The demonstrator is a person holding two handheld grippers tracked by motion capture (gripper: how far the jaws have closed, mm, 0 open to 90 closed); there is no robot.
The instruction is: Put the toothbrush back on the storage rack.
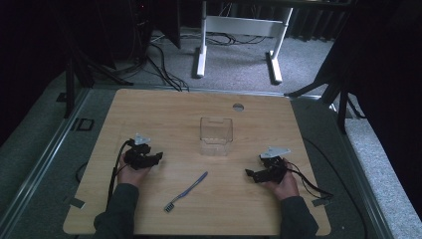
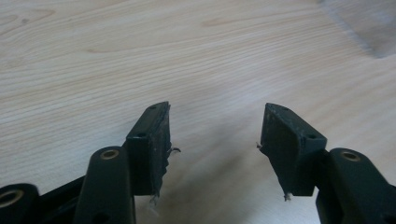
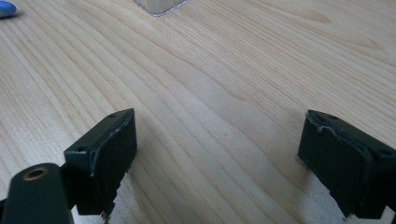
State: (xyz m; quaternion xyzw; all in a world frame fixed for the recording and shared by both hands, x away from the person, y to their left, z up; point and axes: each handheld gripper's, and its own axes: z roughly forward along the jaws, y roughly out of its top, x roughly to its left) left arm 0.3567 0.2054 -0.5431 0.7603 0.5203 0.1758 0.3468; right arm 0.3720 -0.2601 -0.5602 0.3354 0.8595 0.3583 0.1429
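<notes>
A clear square plastic container (image 1: 216, 135) stands empty on the light wooden desk (image 1: 164, 109); a blue toothbrush (image 1: 186, 191) lies nearby, between released, empty left tongs (image 1: 158, 157) and right tongs (image 1: 249, 174).

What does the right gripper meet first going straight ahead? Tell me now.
Probably nothing: ahead of the right gripper lies bare table as far as its view shows. The clear container sits just left of that line, the toothbrush tip further left.

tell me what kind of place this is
Likely a lab recording bay: a light wooden table on grey carpet, dark curtains around it, black cables trailing across the floor, and a white desk frame behind.
</notes>
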